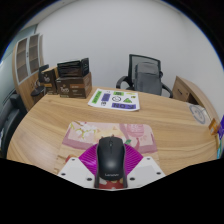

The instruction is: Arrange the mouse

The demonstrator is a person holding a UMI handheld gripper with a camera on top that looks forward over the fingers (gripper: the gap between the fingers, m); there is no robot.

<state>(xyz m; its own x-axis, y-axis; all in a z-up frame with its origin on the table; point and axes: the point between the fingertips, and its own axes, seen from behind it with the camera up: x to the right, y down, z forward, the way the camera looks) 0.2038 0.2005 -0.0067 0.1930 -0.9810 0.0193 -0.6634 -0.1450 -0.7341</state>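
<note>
A black computer mouse (110,158) sits between my two fingers, its front end pointing away from me. The magenta pads (88,160) press against both its sides, so my gripper (110,168) is shut on it. The mouse is held above the wooden table (60,115). Just beyond the mouse lies a pale mouse mat with a pink floral pattern (108,133).
A white sheet with green and purple marks (113,99) lies further back on the table. Dark boxes (66,79) stand at the back left. An office chair (144,72) stands behind the table. A small object (197,115) lies near the right edge.
</note>
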